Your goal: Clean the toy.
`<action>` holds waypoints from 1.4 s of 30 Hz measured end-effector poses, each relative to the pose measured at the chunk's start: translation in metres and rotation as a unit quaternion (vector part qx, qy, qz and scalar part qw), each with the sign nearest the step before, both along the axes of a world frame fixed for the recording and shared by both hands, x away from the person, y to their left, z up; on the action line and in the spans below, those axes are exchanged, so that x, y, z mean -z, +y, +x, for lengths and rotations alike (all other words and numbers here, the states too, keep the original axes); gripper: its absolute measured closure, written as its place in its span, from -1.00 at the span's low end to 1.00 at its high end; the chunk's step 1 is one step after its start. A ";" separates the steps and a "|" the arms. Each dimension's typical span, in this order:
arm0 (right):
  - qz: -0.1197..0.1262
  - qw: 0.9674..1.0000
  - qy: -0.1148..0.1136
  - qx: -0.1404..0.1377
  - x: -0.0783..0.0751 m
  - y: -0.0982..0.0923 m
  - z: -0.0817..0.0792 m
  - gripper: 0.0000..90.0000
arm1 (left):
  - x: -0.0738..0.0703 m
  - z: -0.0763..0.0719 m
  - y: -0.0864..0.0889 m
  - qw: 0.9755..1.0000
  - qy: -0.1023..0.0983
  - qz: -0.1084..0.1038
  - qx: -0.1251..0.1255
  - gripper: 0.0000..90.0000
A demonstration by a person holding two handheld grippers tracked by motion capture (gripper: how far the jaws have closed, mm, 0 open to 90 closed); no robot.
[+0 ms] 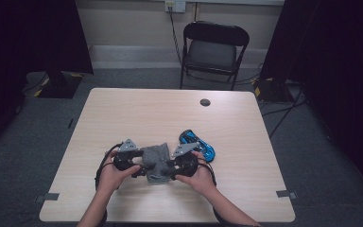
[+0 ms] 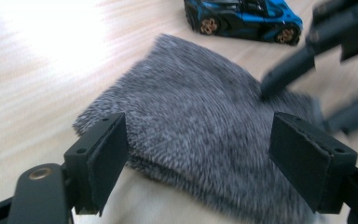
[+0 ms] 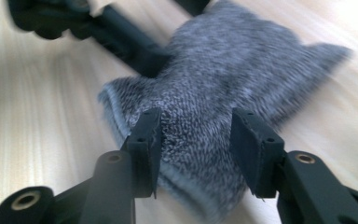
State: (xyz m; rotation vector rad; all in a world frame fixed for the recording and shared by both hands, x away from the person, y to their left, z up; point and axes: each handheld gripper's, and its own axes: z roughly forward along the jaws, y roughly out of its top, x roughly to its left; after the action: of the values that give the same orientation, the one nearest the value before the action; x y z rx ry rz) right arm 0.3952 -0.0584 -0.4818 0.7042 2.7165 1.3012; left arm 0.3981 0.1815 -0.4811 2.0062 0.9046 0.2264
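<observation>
Two grippers meet over a grey knitted sock [image 1: 155, 163] lying near the middle of the wooden table [image 1: 123, 113], toward its near edge. At the left, the left gripper [image 1: 139, 171] sits in the person's left hand [image 1: 111, 174]; in the left gripper view its square black pads stand wide apart, released, with the sock's fuzzy, speckled cloth [image 2: 200, 135] lying between and beyond them, untouched by either pad. Part of the sock's near end is cut off at the bottom of that view, and motion blur softens its knit.

To the right, the right gripper [image 1: 171, 169] is held in the right hand [image 1: 196, 176]. In the right gripper view its jaws straddle the ribbed cuff end of the sock [image 3: 200, 140], half-spread; blur makes it hard to say whether the pads press the cloth, so I cannot tell if it is gripped.

Farther right, just beyond the hand, lies a glossy blue and black toy car [image 1: 197, 143], partly hidden behind the right gripper's grey plate.
</observation>
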 end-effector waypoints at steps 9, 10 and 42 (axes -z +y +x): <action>0.005 0.999 -0.018 -0.030 -0.001 0.018 -0.010 -0.09 | 0.002 0.013 -0.011 1.000 -0.008 0.016 0.003 -0.53; 0.005 0.999 -0.022 -0.028 -0.003 0.015 -0.010 -0.11 | 0.000 0.011 -0.011 1.000 -0.012 0.017 0.004 -0.54; -0.043 0.981 -0.068 0.175 -0.007 -0.073 0.078 -0.65 | 0.007 -0.011 -0.032 0.997 0.018 0.068 -0.032 -0.56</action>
State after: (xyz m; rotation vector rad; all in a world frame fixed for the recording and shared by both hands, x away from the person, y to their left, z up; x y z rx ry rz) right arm 0.4728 -0.1310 -0.4752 0.9876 2.3854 1.0995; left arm 0.3873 0.1492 -0.4876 2.1147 0.9996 0.2952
